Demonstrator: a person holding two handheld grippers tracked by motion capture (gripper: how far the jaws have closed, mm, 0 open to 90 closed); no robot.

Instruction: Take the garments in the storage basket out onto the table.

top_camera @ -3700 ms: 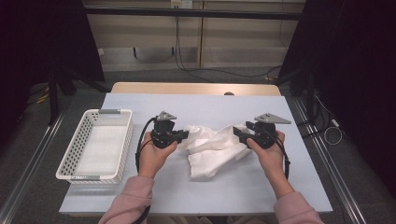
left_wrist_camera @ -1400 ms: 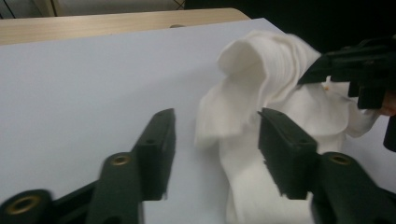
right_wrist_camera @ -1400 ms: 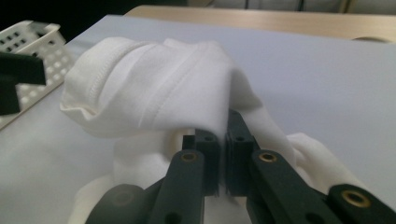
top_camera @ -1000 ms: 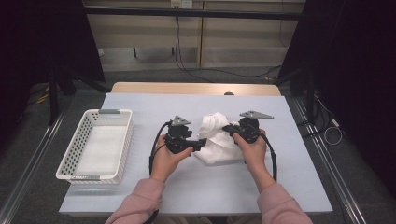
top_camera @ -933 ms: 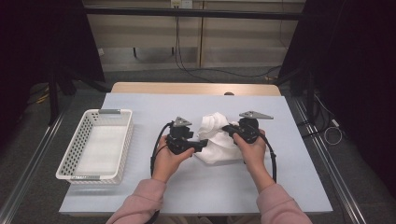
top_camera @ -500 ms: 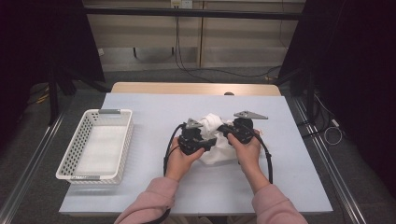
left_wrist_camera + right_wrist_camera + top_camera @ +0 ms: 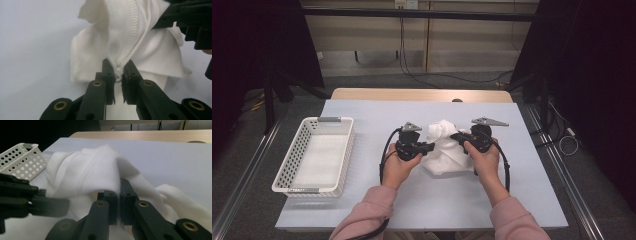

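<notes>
A: Where is the cloth [image 7: 445,148]?

B: From the high view, it is bunched on the table [image 7: 362,112], well to the right of the basket [image 7: 315,154], between the two hands. Whether the jaws are closed cannot be read from there.

A: The left gripper [image 7: 119,72]?

B: Its own view settles it: the jaws have just been closing and now pinch a stitched hem of the cloth, with fabric squeezed between the pads.

A: And the right gripper [image 7: 119,188]?

B: Its own view shows the jaws clenched on a fold, the cloth draped over the tips. That view also shows the basket to the left of the cloth and the left gripper low beside it.

A: Is the cloth flat?

B: No, it is raised in a peak between the grippers.
</notes>
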